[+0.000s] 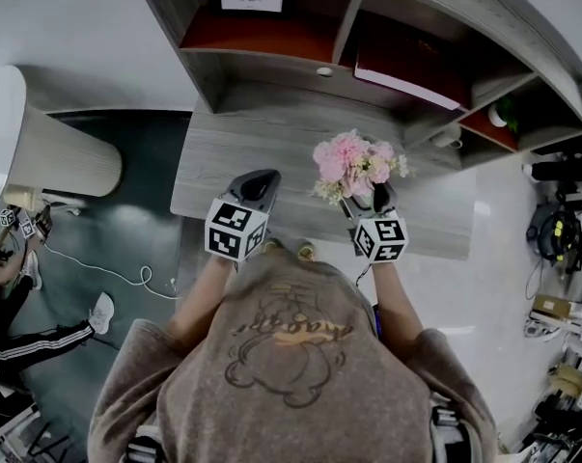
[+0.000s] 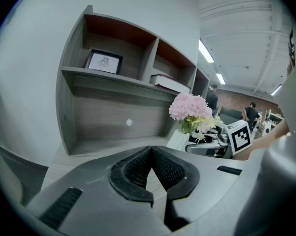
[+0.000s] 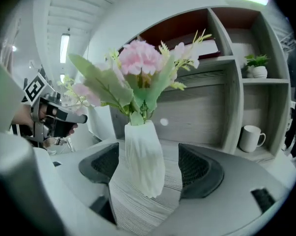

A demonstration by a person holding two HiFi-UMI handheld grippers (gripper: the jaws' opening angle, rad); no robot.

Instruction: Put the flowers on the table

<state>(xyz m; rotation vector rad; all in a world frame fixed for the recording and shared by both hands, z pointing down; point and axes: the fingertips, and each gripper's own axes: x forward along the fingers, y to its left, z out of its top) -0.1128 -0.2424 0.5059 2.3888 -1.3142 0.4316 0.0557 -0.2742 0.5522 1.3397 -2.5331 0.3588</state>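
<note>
Fingers (image 3: 199, 170) of my right gripper (image 3: 148, 165) stand spread either side of the white vase (image 3: 146, 132), touching neither flank; those of my left gripper (image 2: 151, 152) are pressed together on nothing. A grey shelf unit (image 2: 68, 107) backs the wood-grain tabletop (image 1: 233, 148), where the vase stands holding pink flowers (image 3: 139, 58). Print in the shelved frame (image 2: 104, 62) is too small to read.

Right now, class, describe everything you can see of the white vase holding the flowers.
The white vase is tall and narrow, with a twisted, ribbed body that looks like matte ceramic. It holds pink flowers with green leaves. It stands on the grey wood-grain table in front of the shelf unit, between the open jaws of the right gripper. Neither pad appears to touch it.
</note>
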